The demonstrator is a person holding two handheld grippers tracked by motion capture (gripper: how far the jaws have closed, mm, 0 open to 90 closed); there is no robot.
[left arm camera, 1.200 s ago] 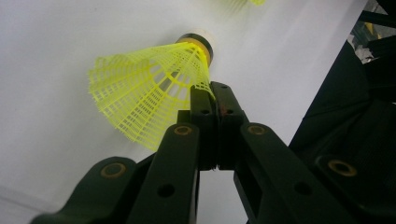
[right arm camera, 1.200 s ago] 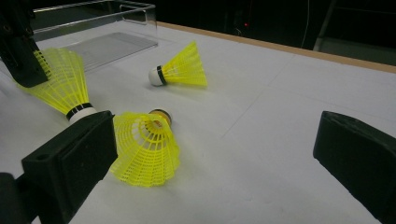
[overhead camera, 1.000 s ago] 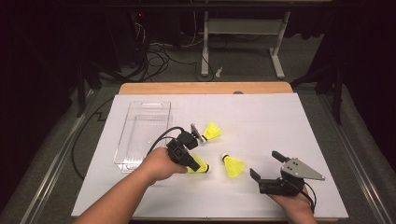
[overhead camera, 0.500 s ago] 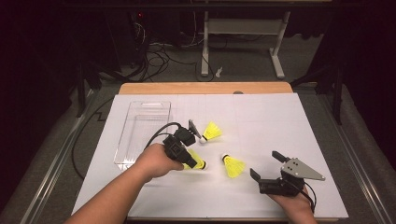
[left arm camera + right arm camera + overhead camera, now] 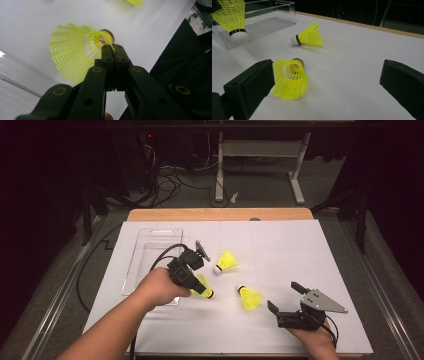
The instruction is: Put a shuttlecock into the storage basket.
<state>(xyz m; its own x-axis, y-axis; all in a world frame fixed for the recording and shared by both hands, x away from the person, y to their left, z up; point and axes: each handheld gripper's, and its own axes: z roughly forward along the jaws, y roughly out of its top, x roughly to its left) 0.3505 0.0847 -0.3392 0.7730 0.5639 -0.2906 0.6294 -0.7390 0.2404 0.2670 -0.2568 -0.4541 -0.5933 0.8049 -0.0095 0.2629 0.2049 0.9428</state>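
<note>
Left gripper [image 5: 200,287] holds a yellow shuttlecock [image 5: 75,53] above the white surface [image 5: 280,245].
Its jaws are clamped on the skirt's edge (beside the clear tray [image 5: 150,245]). The right gripper [image 5: 285,296] rests with jaws wide apart, a second shuttlecock [image 5: 290,78] lying between them, a third [image 5: 226,261] farther off.

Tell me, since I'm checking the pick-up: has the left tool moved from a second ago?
Yes. The left tool, shut on a yellow shuttlecock, has shifted left in the high view, toward the clear plastic tray.
</note>
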